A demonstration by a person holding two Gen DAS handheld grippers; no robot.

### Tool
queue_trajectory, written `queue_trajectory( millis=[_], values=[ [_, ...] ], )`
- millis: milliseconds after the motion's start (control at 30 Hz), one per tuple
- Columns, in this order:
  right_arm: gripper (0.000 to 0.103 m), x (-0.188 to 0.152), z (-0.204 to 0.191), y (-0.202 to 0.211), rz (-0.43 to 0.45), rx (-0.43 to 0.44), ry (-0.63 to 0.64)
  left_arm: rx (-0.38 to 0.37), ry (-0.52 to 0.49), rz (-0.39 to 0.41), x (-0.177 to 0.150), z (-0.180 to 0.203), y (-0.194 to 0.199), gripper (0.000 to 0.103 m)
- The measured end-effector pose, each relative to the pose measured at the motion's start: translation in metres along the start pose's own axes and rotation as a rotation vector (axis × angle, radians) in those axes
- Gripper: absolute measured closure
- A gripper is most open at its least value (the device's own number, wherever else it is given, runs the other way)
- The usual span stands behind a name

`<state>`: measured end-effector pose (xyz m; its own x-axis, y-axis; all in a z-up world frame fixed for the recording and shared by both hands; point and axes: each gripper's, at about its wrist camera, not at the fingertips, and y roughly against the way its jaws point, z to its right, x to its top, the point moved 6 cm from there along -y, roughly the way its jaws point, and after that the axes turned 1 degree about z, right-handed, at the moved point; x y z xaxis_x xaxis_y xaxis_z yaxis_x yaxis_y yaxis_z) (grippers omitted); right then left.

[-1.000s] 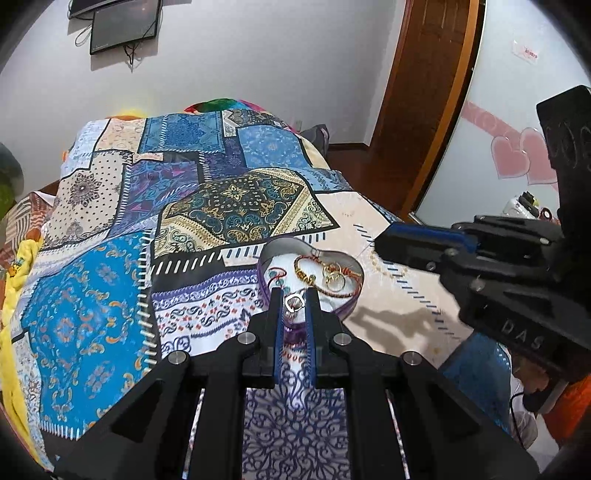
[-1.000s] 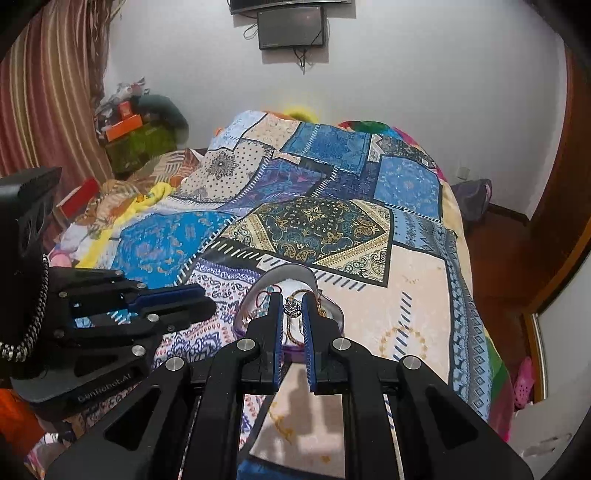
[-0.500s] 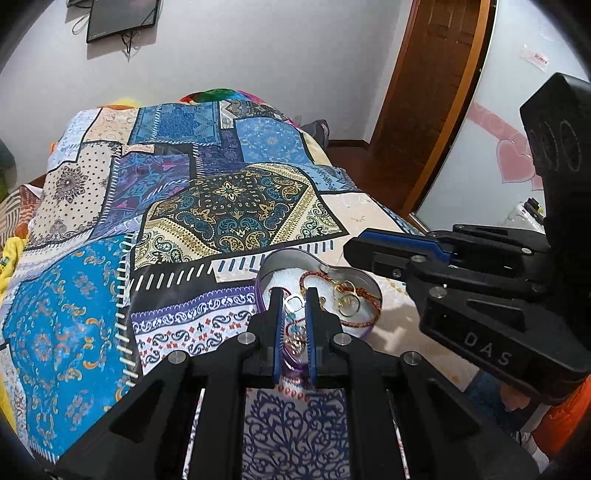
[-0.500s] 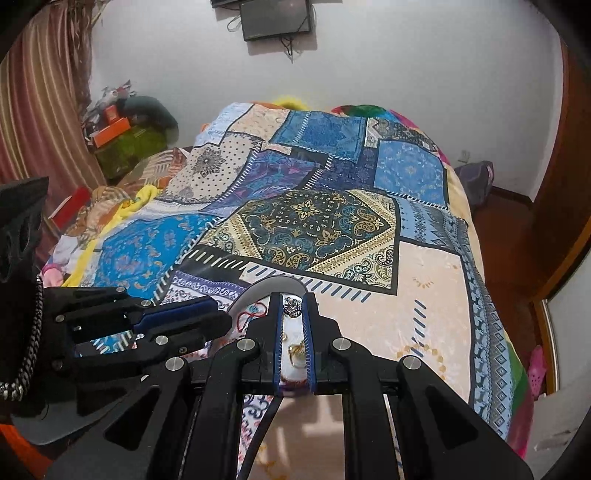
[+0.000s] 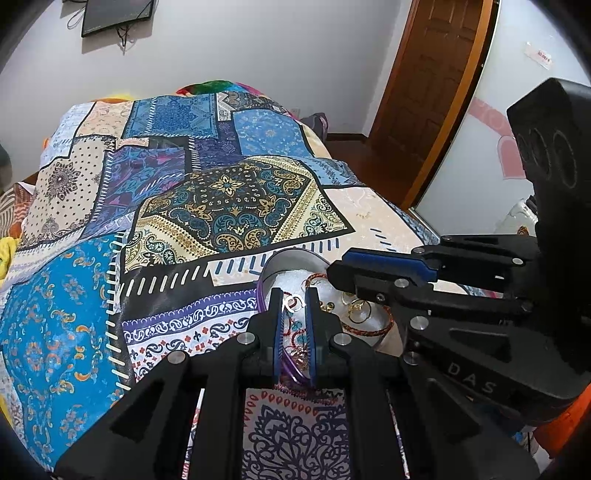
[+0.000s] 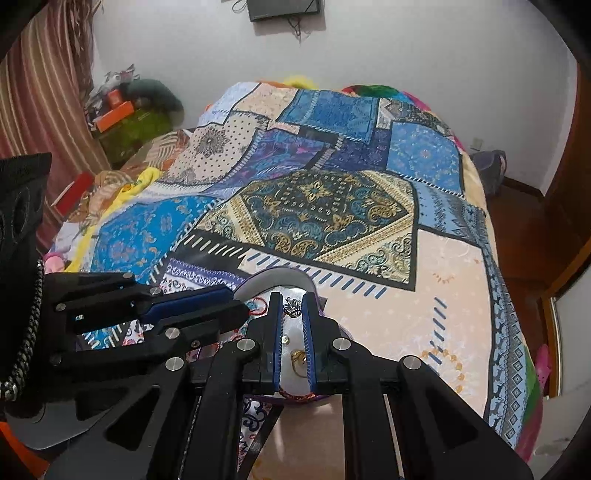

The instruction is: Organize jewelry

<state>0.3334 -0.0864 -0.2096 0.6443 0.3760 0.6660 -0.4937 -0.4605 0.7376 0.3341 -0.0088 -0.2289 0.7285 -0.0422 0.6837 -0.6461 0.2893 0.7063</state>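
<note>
Patchwork bedspread [image 5: 229,206] everywhere, bright and busy, with a wall-mounted screen [image 6: 284,9] seen at the far end of the room. On that soft cover a heart-shaped tin [image 5: 291,258] is sat near the front edge, jewelry heaped inside.

Both tools are brought in over it, angled down. The left gripper [image 5: 293,301] is seen with its blue pads nearly together, only a thin slit left, and nothing is pinched there; a small silver ring [image 5: 295,302] is just visible through the gap, lying in the tin. Same story for the right gripper [image 6: 293,301]: clamped almost closed, empty, a silver charm [image 6: 293,306] showing beyond its tips.

Trouble that can be expected: with the jaws this narrow nothing can be picked until they're spread. The red braided bracelet [image 5: 369,326] and gold hoops [image 5: 360,308] look tangled, so several pieces could get dragged out at once. The tin could also be tipped on that squishy bedding if its purple rim is pushed.
</note>
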Motion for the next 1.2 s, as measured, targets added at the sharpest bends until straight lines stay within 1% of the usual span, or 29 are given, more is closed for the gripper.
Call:
queue_trajectory(
  millis=[200, 367, 600, 667, 700, 733, 833, 900, 1033, 1133, 1167, 1200],
  values=[
    [0.092, -0.001, 0.000, 0.000, -0.008, -0.011, 0.010, 0.009, -0.011, 0.010, -0.002, 0.000, 0.006, 0.094],
    [0.087, 0.001, 0.002, 0.006, 0.003, -0.023, 0.002, 0.007, 0.002, 0.009, -0.001, -0.001, 0.012, 0.094],
    [0.085, 0.006, 0.002, 0.027, 0.043, -0.034, 0.001, 0.016, 0.002, 0.045, 0.003, 0.001, 0.038, 0.094],
    [0.084, 0.008, 0.001, 0.035, 0.058, -0.039, 0.003, 0.027, -0.002, 0.061, 0.005, 0.002, 0.048, 0.090],
    [0.084, 0.008, 0.000, 0.040, 0.066, -0.045, 0.006, 0.032, -0.004, 0.073, 0.006, 0.003, 0.055, 0.086],
    [0.084, 0.009, 0.000, 0.044, 0.074, -0.050, 0.008, 0.038, -0.004, 0.088, 0.008, 0.004, 0.063, 0.085],
    [0.084, 0.014, -0.002, 0.066, 0.130, -0.085, -0.006, 0.053, 0.000, 0.130, 0.013, 0.006, 0.085, 0.085],
    [0.084, 0.017, -0.004, 0.084, 0.171, -0.091, -0.014, 0.071, 0.000, 0.174, 0.019, 0.009, 0.107, 0.085],
    [0.084, 0.022, -0.015, 0.132, 0.270, -0.111, -0.014, 0.110, -0.015, 0.270, 0.029, 0.022, 0.153, 0.085],
    [0.084, 0.024, -0.024, 0.166, 0.344, -0.119, -0.011, 0.125, -0.023, 0.368, 0.033, 0.037, 0.198, 0.085],
    [0.084, 0.024, -0.028, 0.178, 0.367, -0.116, -0.009, 0.133, -0.022, 0.397, 0.033, 0.040, 0.211, 0.083],
    [0.084, 0.022, -0.033, 0.192, 0.397, -0.116, -0.005, 0.140, -0.020, 0.423, 0.032, 0.044, 0.223, 0.079]
  ],
)
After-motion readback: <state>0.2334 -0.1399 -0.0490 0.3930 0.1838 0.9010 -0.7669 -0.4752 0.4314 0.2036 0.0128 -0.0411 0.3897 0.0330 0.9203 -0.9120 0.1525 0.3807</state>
